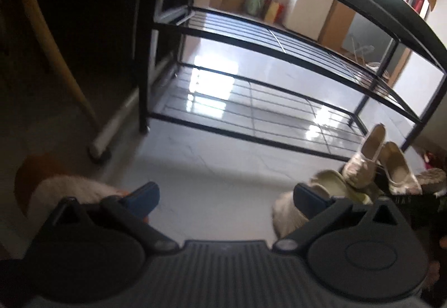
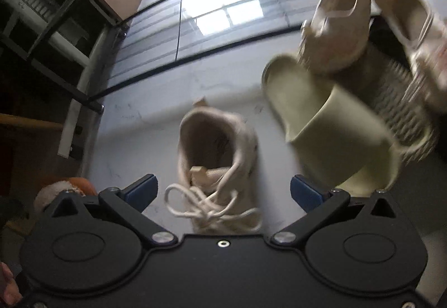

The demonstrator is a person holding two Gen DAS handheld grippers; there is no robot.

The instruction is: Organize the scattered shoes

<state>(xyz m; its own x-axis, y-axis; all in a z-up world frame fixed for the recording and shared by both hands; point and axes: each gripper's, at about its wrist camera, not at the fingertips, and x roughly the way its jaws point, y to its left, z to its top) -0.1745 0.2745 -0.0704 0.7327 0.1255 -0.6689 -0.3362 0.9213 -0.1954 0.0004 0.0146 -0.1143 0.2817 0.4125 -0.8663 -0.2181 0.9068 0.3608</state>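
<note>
both jaws spread wide, gripping nothing. right gripper (image 2: pixel 222 192) hangs over a beige lace-up sneaker (image 2: pixel 219 168), laces loose, lying on the white floor (image 2: pixel 145 123) between the fingers, not touching. pale green slide (image 2: pixel 329 123) just right. left gripper (image 1: pixel 226 197) faces the black shoe rack (image 1: pixel 279 56).
</note>
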